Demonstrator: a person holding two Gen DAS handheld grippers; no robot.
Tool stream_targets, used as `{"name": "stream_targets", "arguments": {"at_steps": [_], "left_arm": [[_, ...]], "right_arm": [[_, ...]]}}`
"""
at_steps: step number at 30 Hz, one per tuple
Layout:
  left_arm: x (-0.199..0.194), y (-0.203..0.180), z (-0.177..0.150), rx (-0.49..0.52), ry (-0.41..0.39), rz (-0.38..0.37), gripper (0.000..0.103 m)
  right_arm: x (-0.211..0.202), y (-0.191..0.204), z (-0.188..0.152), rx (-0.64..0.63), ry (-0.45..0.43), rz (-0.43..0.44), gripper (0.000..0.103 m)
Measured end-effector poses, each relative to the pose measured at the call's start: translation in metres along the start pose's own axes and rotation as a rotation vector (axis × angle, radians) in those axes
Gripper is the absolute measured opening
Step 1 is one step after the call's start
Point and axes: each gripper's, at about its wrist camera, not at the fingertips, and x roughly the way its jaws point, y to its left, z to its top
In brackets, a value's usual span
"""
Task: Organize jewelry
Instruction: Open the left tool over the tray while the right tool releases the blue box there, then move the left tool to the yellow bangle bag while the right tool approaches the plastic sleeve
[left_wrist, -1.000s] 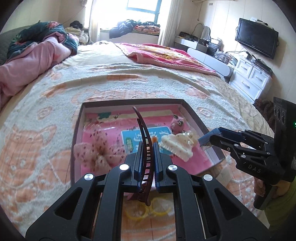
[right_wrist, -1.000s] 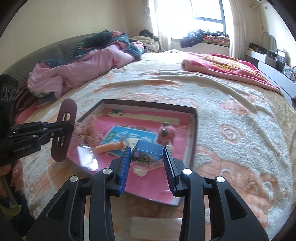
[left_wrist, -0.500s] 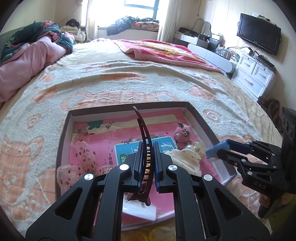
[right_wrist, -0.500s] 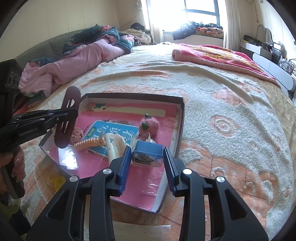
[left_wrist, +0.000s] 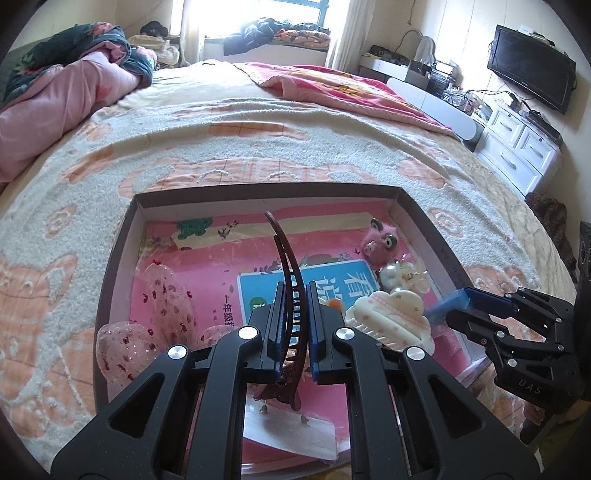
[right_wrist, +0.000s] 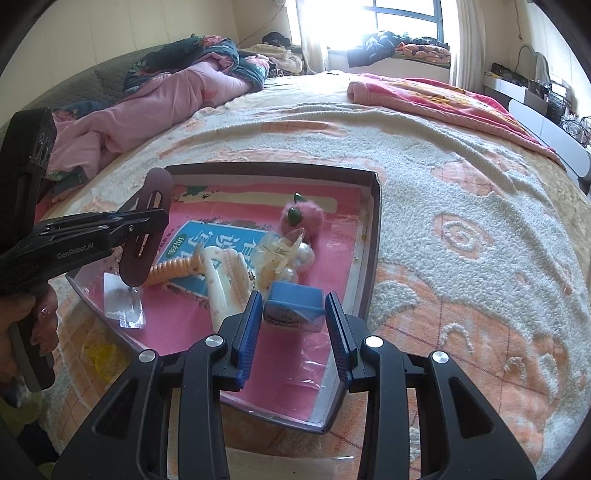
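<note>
Brown plastic: the clip (left_wrist: 291, 295), long, curved and toothed, stands on edge between the fingers of the left gripper (left_wrist: 293, 328).
Handling: I judge it light, stiff and a bit slippery; the middle of the spine is the best hold, since the thin tip could snap.
Place: it is held above the near part of the tray (left_wrist: 122, 236), not resting on it.
Left gripper: clenched on the clip.
Blue box (right_wrist: 293, 299): small, clear-sided, with dark contents too small to tell; probably light and rigid.
Right gripper (right_wrist: 293, 321): closed around the box, over the tray's right side.
Tray contents: white claw clip (left_wrist: 388, 317), pink fuzzy toy (left_wrist: 380, 243), pearl piece (right_wrist: 303, 254), sheer bow (left_wrist: 155, 306).
Beneath: the blanket (left_wrist: 258, 147).
</note>
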Motion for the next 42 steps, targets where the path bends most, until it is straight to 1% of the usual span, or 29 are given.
{"name": "stream_targets", "arguments": {"at_steps": [3, 6, 9, 10, 11, 14, 15, 17, 18, 20, 22, 23, 25, 27, 29, 42], "left_arm": [[0.000, 0.001, 0.000, -0.003, -0.001, -0.003, 0.005], [0.000, 0.002, 0.000, -0.006, -0.003, -0.004, 0.005], [0.000, 0.002, 0.000, -0.007, -0.001, -0.001, 0.008], [0.000, 0.003, -0.001, -0.009, 0.000, 0.000, 0.013], [-0.002, 0.003, -0.001, -0.012, -0.003, 0.001, 0.022], [-0.008, 0.004, -0.003, -0.019, -0.016, 0.001, 0.031], [-0.011, 0.003, -0.004, -0.019, -0.021, 0.002, 0.033], [-0.020, 0.002, -0.005, -0.017, -0.041, 0.009, 0.046], [-0.024, 0.001, -0.006, -0.015, -0.050, 0.011, 0.048], [-0.034, -0.001, -0.009, -0.010, -0.070, 0.016, 0.060], [-0.043, -0.002, -0.011, -0.008, -0.088, 0.021, 0.066], [-0.048, -0.002, -0.013, -0.008, -0.098, 0.021, 0.073], [-0.056, -0.004, -0.017, -0.009, -0.111, 0.021, 0.080], [-0.062, -0.007, -0.021, -0.004, -0.121, 0.025, 0.083], [-0.068, -0.011, -0.026, 0.003, -0.128, 0.030, 0.088], [-0.089, -0.025, -0.057, 0.013, -0.142, 0.048, 0.089]], "right_arm": [[0.000, 0.001, -0.001, -0.005, -0.002, -0.007, 0.035], [-0.004, 0.002, -0.002, -0.006, -0.009, -0.010, 0.045], [-0.009, 0.003, -0.002, -0.015, -0.020, -0.019, 0.049], [-0.011, 0.003, -0.003, -0.015, -0.023, -0.021, 0.051], [-0.013, 0.003, -0.003, -0.012, -0.027, -0.022, 0.052], [-0.021, 0.004, -0.004, -0.012, -0.041, -0.029, 0.056], [-0.023, 0.004, -0.004, -0.012, -0.046, -0.033, 0.059], [-0.030, 0.004, -0.005, -0.011, -0.059, -0.041, 0.064], [-0.033, 0.004, -0.006, -0.012, -0.066, -0.046, 0.066], [-0.038, 0.004, -0.008, -0.014, -0.075, -0.051, 0.068], [-0.043, 0.005, -0.012, -0.015, -0.079, -0.057, 0.074], [-0.045, 0.005, -0.014, -0.015, -0.083, -0.061, 0.074], [-0.050, 0.007, -0.018, -0.017, -0.088, -0.061, 0.076], [-0.053, 0.008, -0.022, -0.019, -0.090, -0.065, 0.077], [-0.057, 0.008, -0.026, -0.013, -0.091, -0.064, 0.077], [-0.078, 0.012, -0.049, 0.006, -0.093, -0.050, 0.078]]}}
